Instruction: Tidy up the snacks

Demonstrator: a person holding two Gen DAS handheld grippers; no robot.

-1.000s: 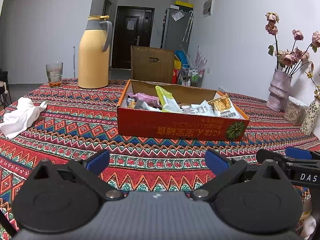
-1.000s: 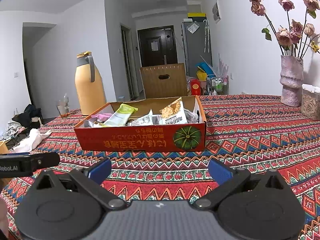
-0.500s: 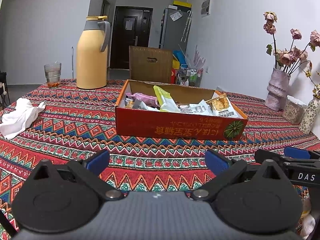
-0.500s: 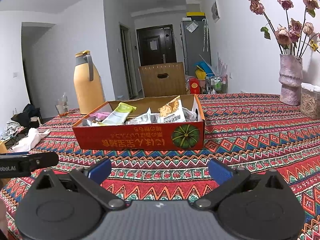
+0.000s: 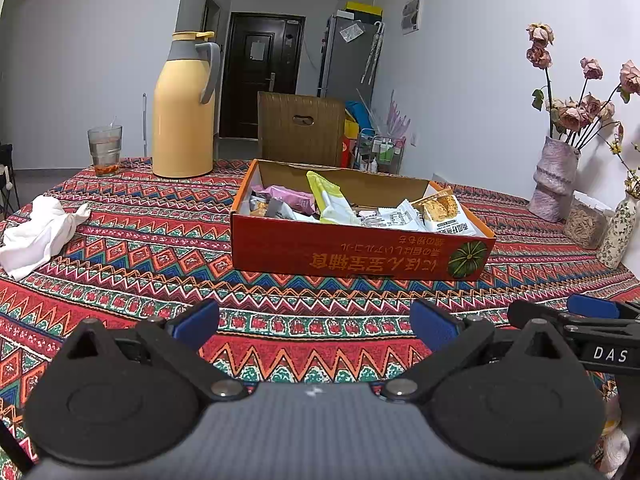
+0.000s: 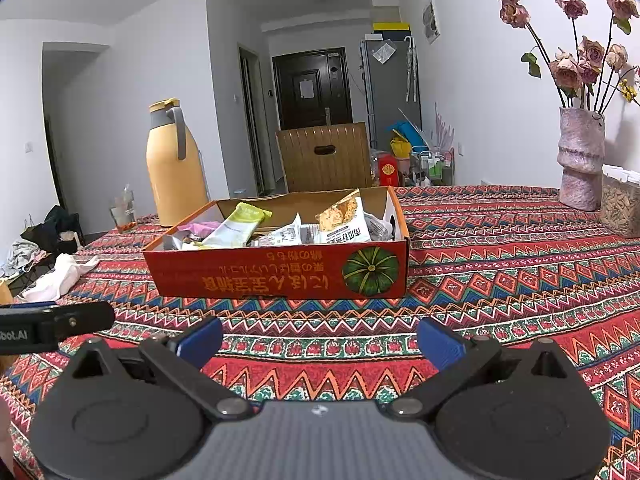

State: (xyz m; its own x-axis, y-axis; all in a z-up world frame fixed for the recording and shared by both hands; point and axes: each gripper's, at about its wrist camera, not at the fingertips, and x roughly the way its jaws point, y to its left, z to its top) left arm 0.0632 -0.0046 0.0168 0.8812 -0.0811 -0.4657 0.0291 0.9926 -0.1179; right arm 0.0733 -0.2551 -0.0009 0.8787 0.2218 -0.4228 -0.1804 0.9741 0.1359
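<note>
A red cardboard box [image 5: 360,250] with a pumpkin print stands on the patterned tablecloth, also in the right wrist view [image 6: 280,276]. It holds several snack packets: a green one [image 5: 330,198], a pink one [image 5: 288,196] and a cracker pack [image 5: 444,214]; the cracker pack [image 6: 344,220] and green packet [image 6: 240,224] also show from the right. My left gripper [image 5: 314,326] is open and empty, short of the box. My right gripper [image 6: 320,338] is open and empty, also short of the box, to the right of the left one.
A yellow thermos [image 5: 184,108] and a glass [image 5: 105,150] stand at the back left. A white cloth [image 5: 38,232] lies at the left. A vase of flowers [image 6: 580,156] and a clear jar [image 6: 620,204] stand at the right.
Both grippers have drifted slightly; the box sits a little lower and nearer in the right view. Both stay open and empty.
</note>
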